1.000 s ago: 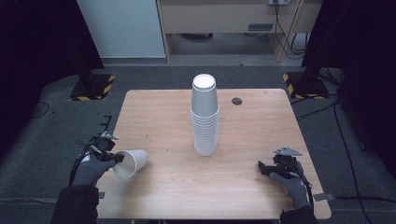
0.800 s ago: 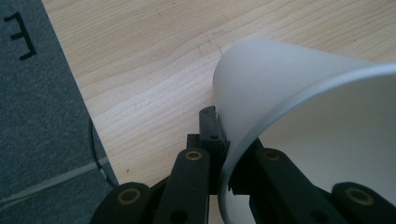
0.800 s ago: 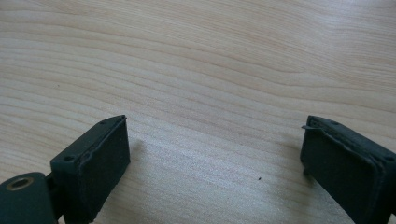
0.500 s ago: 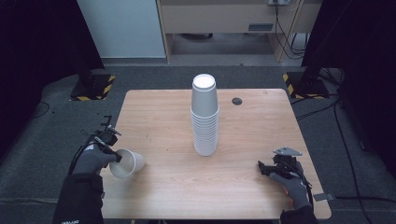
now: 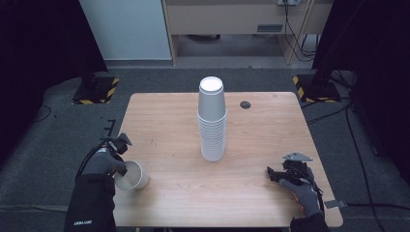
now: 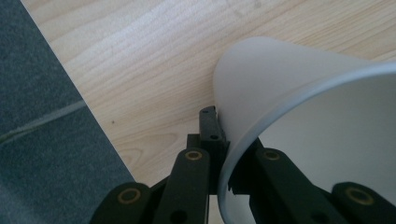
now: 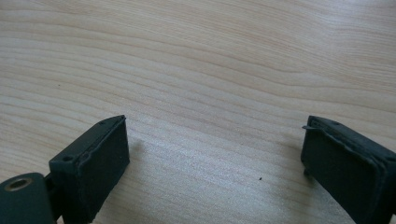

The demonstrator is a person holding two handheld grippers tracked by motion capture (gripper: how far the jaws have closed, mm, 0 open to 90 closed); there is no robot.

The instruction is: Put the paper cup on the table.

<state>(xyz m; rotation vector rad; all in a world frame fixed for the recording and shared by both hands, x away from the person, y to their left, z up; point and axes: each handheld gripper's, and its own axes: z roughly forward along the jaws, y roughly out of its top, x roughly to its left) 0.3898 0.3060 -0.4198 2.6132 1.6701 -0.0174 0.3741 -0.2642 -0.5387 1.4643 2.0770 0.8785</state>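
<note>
Left gripper (image 5: pixel 121 162) pinches paper cup (image 5: pixel 131 175) rim at table's 7 o'clock; set upright gently. Right gripper (image 5: pixel 275 175) released.

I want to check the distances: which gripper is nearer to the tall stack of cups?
Right, slightly. The right gripper rests toward the near right corner, the stack of cups up-left of it. The left gripper pinches a single cup at the near left edge.

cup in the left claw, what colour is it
White, inside and out. The cup shows best in the left gripper view, its rim pinched by the left claw.
</note>
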